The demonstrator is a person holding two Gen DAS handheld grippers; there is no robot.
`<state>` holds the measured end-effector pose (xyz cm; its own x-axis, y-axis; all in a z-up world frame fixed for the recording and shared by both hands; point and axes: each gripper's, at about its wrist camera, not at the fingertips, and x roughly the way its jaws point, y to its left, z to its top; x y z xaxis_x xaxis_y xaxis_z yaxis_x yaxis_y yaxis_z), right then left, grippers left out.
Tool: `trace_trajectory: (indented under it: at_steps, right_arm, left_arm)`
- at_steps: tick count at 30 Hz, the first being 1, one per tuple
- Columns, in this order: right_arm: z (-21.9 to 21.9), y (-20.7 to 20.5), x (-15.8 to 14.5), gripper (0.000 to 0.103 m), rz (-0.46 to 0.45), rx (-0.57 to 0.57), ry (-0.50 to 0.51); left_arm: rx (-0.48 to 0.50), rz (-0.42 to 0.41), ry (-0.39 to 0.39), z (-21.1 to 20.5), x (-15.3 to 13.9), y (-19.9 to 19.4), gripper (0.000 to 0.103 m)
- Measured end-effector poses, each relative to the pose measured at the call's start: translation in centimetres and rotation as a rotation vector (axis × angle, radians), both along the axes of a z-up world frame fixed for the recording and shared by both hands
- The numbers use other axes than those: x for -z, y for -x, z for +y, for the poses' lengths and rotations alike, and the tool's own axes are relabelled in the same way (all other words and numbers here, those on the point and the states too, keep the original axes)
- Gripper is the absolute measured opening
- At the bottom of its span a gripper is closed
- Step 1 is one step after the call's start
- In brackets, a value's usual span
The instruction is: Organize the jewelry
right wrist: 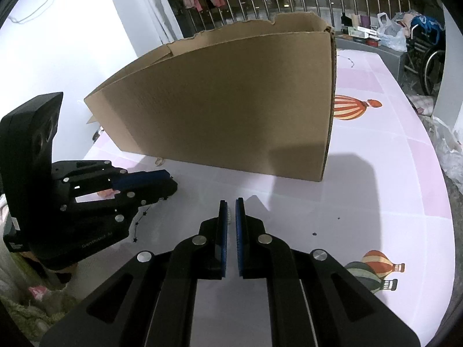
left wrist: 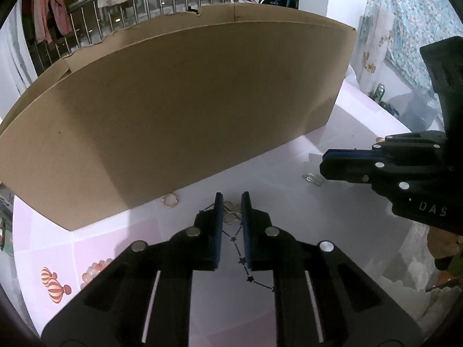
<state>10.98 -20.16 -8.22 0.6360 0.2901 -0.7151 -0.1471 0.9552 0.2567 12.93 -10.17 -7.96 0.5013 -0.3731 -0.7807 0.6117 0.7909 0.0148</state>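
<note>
Hovering over gold rings (left wrist: 231, 212) lying beside the cardboard box (left wrist: 185, 110) on the table (left wrist: 289, 202), the left gripper (left wrist: 231, 199) stands slightly parted, gripping nothing. Rightward, the right gripper (right wrist: 231, 202) is clenched on a small pale piece (right wrist: 229, 215).

Dim indoor light, soft shadows, sharp focus, strong fisheye bending, dark corners
</note>
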Motion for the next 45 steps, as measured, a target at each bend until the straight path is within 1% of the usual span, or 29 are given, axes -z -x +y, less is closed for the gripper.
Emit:
trace_trajectory:
  at_steps: [3, 5, 6, 11, 14, 17, 18, 19, 20, 22, 24, 25, 26, 27, 29, 30, 32, 33, 36, 38, 39, 40, 41, 42, 44, 45]
  right_arm:
    - [-0.1, 0.0, 0.0, 0.006, -0.002, 0.001, 0.000]
    - [0.0, 0.1, -0.1, 0.006, -0.004, 0.001, 0.003]
    - [0.0, 0.1, -0.1, 0.006, -0.005, 0.001, 0.003]
    - [-0.1, 0.2, -0.3, 0.006, -0.005, 0.003, 0.006]
    - [-0.1, 0.2, -0.4, 0.006, -0.008, 0.000, 0.003]
    - [0.2, 0.2, -0.5, 0.007, -0.002, -0.013, -0.013]
    - [0.3, 0.1, -0.4, 0.012, 0.002, -0.019, -0.020]
    - [0.5, 0.0, -0.3, 0.019, 0.001, -0.025, -0.022]
    - [1.0, 0.0, -0.3, 0.023, -0.003, -0.035, -0.022]
    - [1.4, -0.2, -0.2, 0.026, -0.003, -0.045, -0.022]
    - [3.2, -0.7, -0.1, 0.028, -0.010, -0.086, -0.016]
    - [3.2, -0.7, -0.1, 0.030, -0.010, -0.086, -0.016]
    - [4.4, -1.1, 0.0, 0.031, -0.017, -0.109, 0.005]
    - [4.4, -1.1, 0.0, 0.032, -0.017, -0.109, 0.005]
    - [6.3, -1.9, 0.3, 0.032, -0.016, -0.135, 0.040]
    - [6.3, -1.9, 0.3, 0.032, -0.016, -0.135, 0.040]
    - [7.4, -2.4, 0.5, 0.032, -0.019, -0.144, 0.079]
    - [8.2, -2.9, 0.6, 0.032, -0.027, -0.142, 0.128]
    - [8.8, -3.3, 0.5, 0.032, -0.025, -0.148, 0.152]
    - [9.6, -3.8, 0.4, 0.031, -0.023, -0.153, 0.199]
    - [10.0, -3.7, 0.4, 0.030, -0.024, -0.151, 0.224]
    - [10.3, -3.8, 0.4, 0.025, -0.021, -0.156, 0.245]
    - [10.3, -3.8, 0.4, 0.021, -0.021, -0.156, 0.245]
    - [10.5, -3.9, 0.3, 0.020, -0.010, -0.160, 0.242]
    - [10.9, -4.2, 0.0, 0.013, 0.024, -0.171, 0.252]
    - [10.9, -4.2, 0.0, 0.011, 0.024, -0.171, 0.252]
  left_arm:
    - [-0.005, 0.008, 0.006, 0.2, -0.2, -0.1, 0.011]
    - [-0.002, 0.008, 0.019, 0.4, -0.3, -0.1, 0.008]
    - [0.001, 0.007, 0.019, 0.5, -0.3, 0.0, 0.000]
    - [-0.008, 0.026, 0.034, 0.9, -0.4, 0.0, 0.000]
    - [-0.015, 0.056, 0.073, 1.6, -0.5, 0.0, 0.000]
    - [-0.046, 0.062, 0.091, 2.4, -0.6, 0.2, 0.000]
    - [-0.064, 0.062, 0.096, 2.9, -0.7, 0.3, 0.000]
    - [-0.077, 0.061, 0.096, 3.2, -0.7, 0.3, 0.000]
    - [-0.094, 0.057, 0.093, 3.5, -0.8, 0.4, 0.000]
    - [-0.129, 0.051, 0.082, 4.3, -0.8, 0.5, 0.000]
    - [-0.146, 0.047, 0.080, 4.6, -1.0, 0.6, 0.000]
    - [-0.156, 0.040, 0.077, 4.9, -1.1, 0.6, 0.000]
    - [-0.162, 0.034, 0.076, 5.1, -1.2, 0.7, 0.000]
    - [-0.168, 0.034, 0.076, 5.2, -1.3, 0.8, 0.000]
    - [-0.178, 0.039, 0.079, 5.3, -1.3, 0.6, 0.000]
    - [-0.182, 0.043, 0.084, 5.5, -1.2, 0.6, 0.000]
    - [-0.187, 0.045, 0.086, 5.8, -1.1, 0.6, 0.000]
    - [-0.187, 0.044, 0.088, 6.0, -1.0, 0.6, 0.000]
    - [-0.190, 0.044, 0.095, 6.7, -0.5, 0.8, 0.000]
    - [-0.196, 0.047, 0.104, 7.0, -0.3, 0.8, 0.001]
    - [-0.200, 0.050, 0.109, 7.2, -0.2, 0.7, 0.001]
    - [-0.202, 0.052, 0.111, 7.2, -0.2, 0.7, 0.001]
    - [-0.206, 0.052, 0.115, 7.4, -0.1, 0.7, 0.001]
    - [-0.209, 0.052, 0.118, 7.4, -0.1, 0.6, 0.001]
    - [-0.212, 0.056, 0.122, 7.5, -0.1, 0.5, 0.002]
    - [-0.215, 0.058, 0.126, 7.6, 0.0, 0.4, 0.002]
